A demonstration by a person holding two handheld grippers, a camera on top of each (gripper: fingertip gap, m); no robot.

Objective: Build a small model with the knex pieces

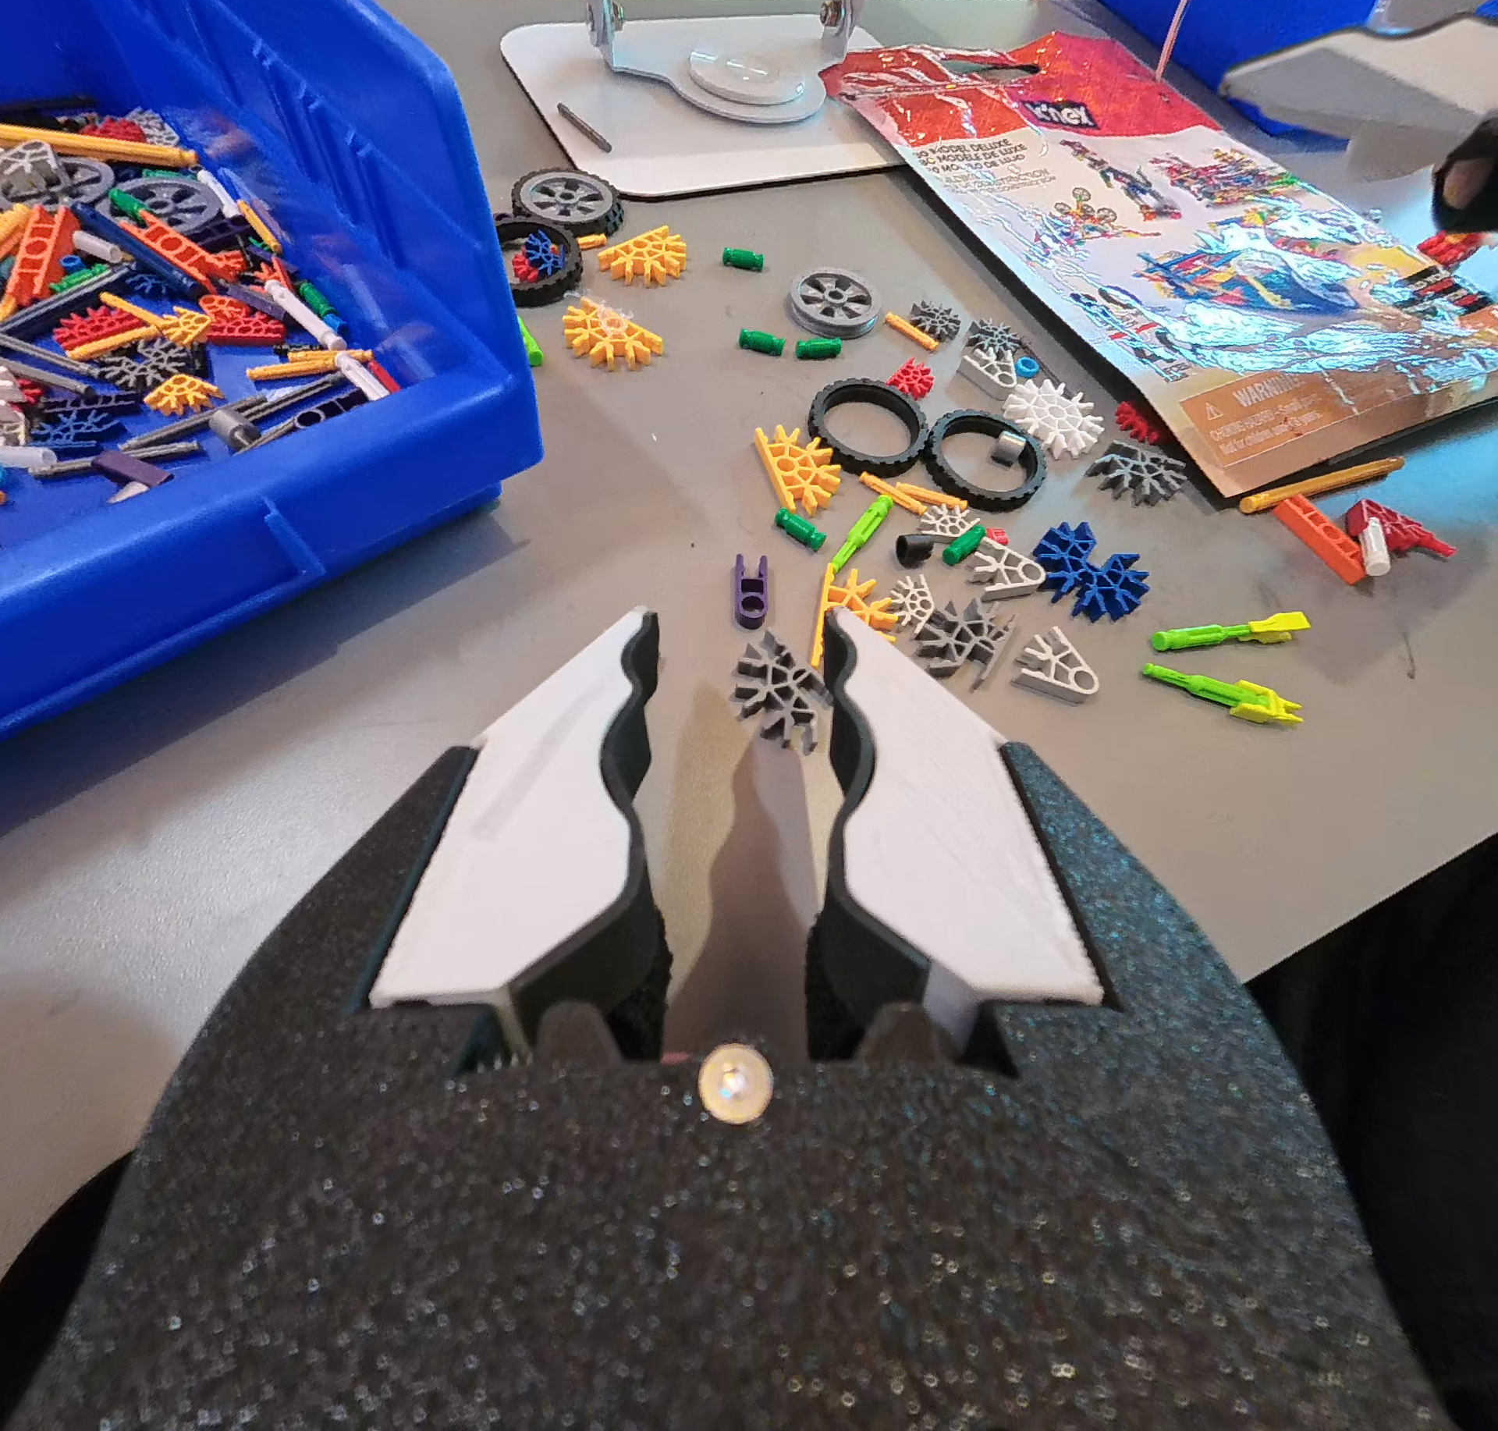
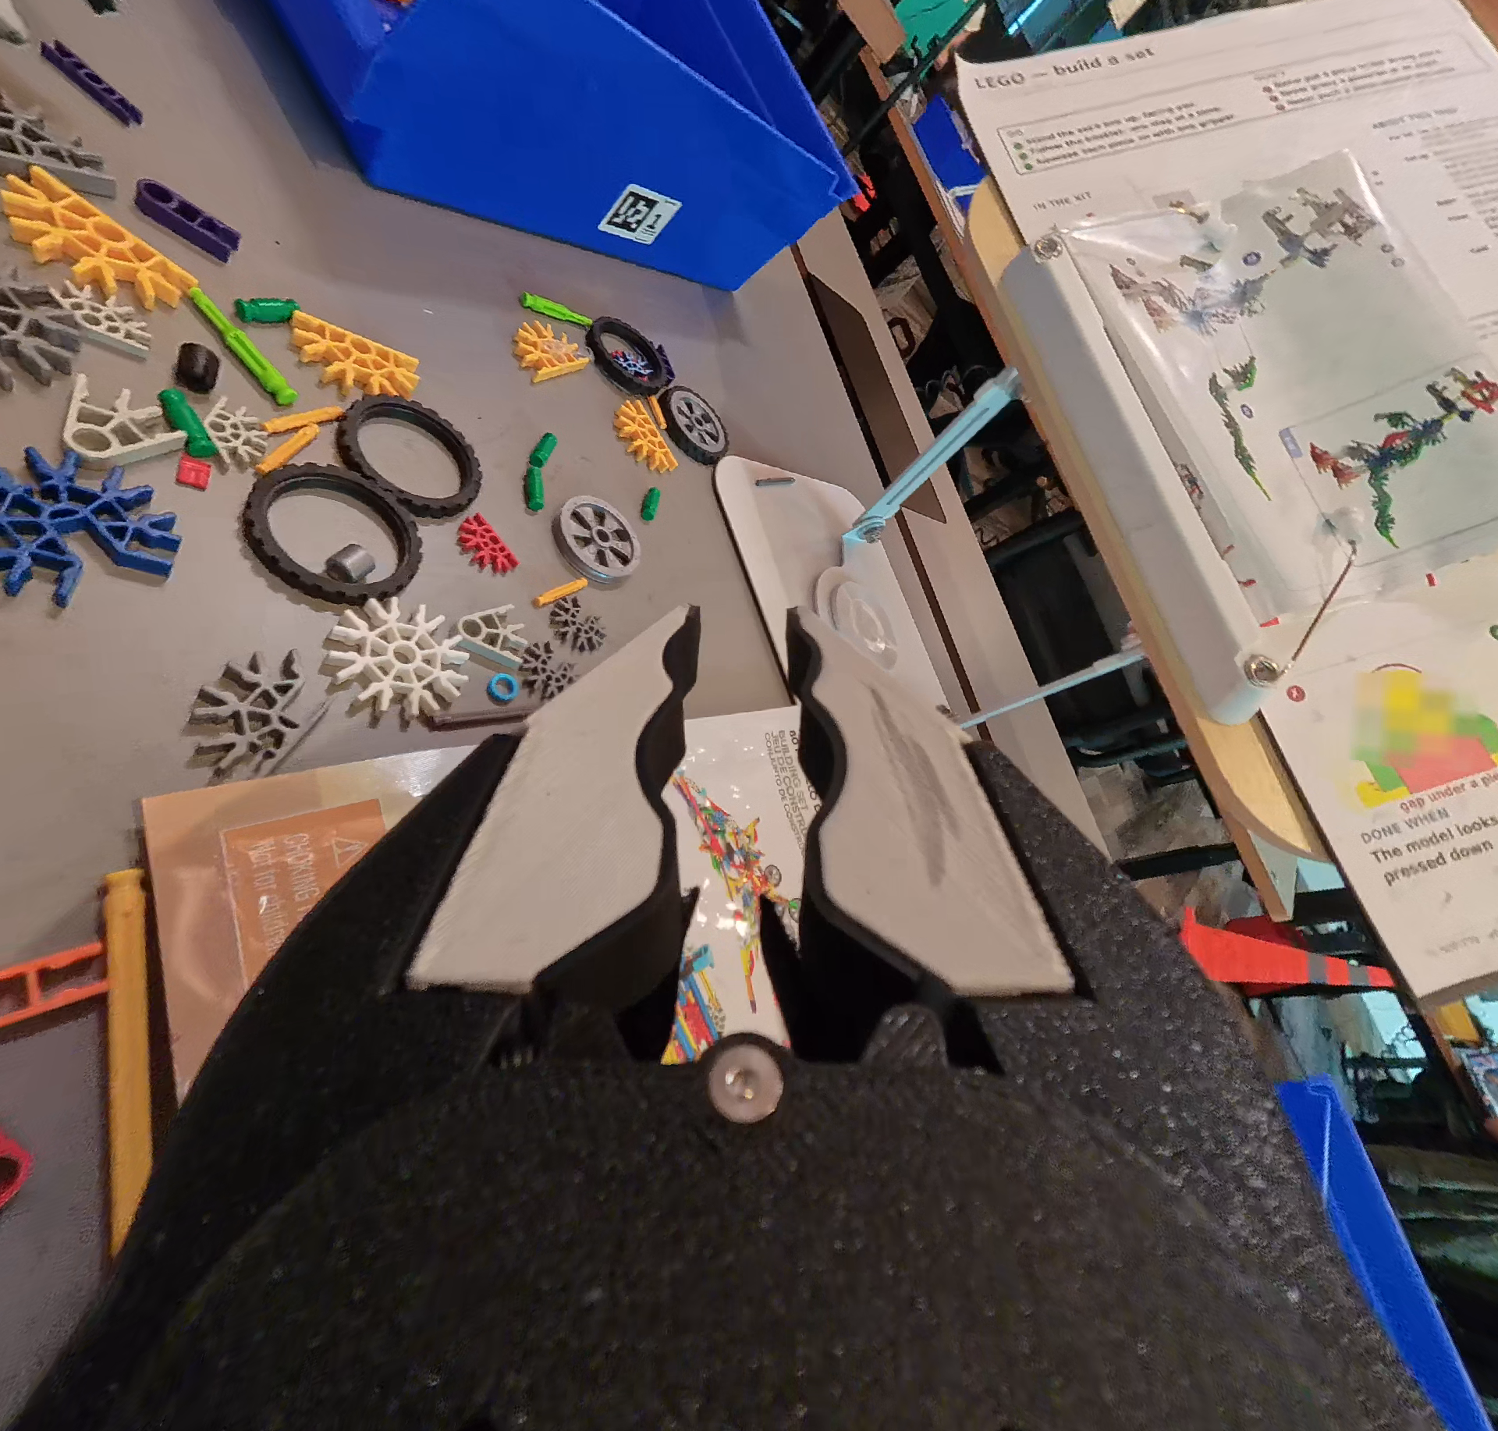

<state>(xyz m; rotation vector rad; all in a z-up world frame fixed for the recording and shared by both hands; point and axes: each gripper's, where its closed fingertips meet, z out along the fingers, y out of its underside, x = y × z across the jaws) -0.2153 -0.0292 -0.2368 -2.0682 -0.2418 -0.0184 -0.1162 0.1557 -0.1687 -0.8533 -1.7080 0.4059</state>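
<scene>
Two grippers hover over the grey surface (image 1: 632,549). Left gripper (image 1: 742,622), fingers spread, has a grey connector (image 1: 780,688) lying between them against the right finger. Right gripper (image 2: 742,622), fingers spread and empty, hangs over a printed packet (image 2: 729,825).

Bright, even light; wide-angle edge distortion
</scene>
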